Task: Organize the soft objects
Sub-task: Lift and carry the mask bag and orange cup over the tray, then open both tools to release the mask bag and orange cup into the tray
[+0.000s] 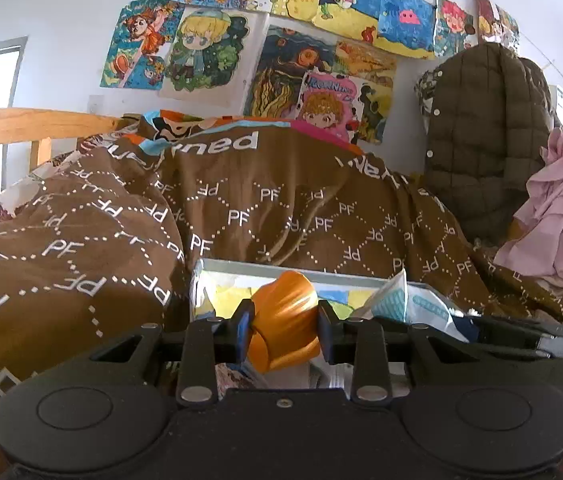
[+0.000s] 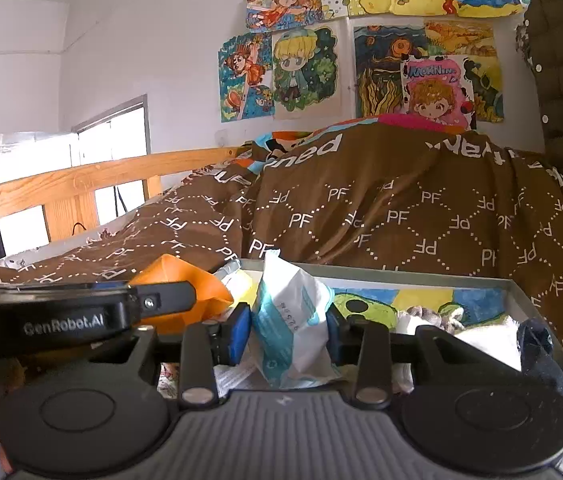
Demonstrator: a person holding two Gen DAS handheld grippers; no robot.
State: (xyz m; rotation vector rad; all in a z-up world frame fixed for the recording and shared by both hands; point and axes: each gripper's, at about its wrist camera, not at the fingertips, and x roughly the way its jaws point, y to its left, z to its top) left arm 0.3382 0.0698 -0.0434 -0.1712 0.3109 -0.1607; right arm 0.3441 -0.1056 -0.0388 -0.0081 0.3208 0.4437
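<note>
**Handling assessment: 2 soft items gripped over the grey tray**

Location. Both task items are at a shallow grey metal tray (image 2: pixel 521 280) resting on a bed, against a brown quilt printed with white "PF" letters (image 1: pixel 261 208). The tray's floor shows a colourful drawing. A white cloth and a dark blue fabric item (image 2: pixel 537 344) lie at its right end.

Left gripper (image 1: pixel 285 330). Its jaws are narrow and closed on a glossy orange ridged soft object (image 1: pixel 285 316), held on both flanks. The object bulges above and below the pads, so I judge it squashy and light. Its sheen suggests a slick skin that could slide out under a loose hold. Best hold: across the middle, as now, with firm contact.

Right gripper (image 2: pixel 288 336). Its jaws are set narrowly on a white and teal crinkled plastic pouch (image 2: pixel 293 320), which stands upright between the blue pads. Creasing at the pad line indicates contact. The pouch appears limp, light and thin-walled; the film could slip or fold if taken by an edge. Best hold: mid-body, where the contents give bulk.

Risk. The 2 grippers are close together, the left one crossing the right wrist view. Care is advised when separating them. Neither item appears fragile.

Surroundings. A quilted olive jacket (image 1: pixel 481 140) and pink cloth (image 1: pixel 561 208) hang at right.
</note>
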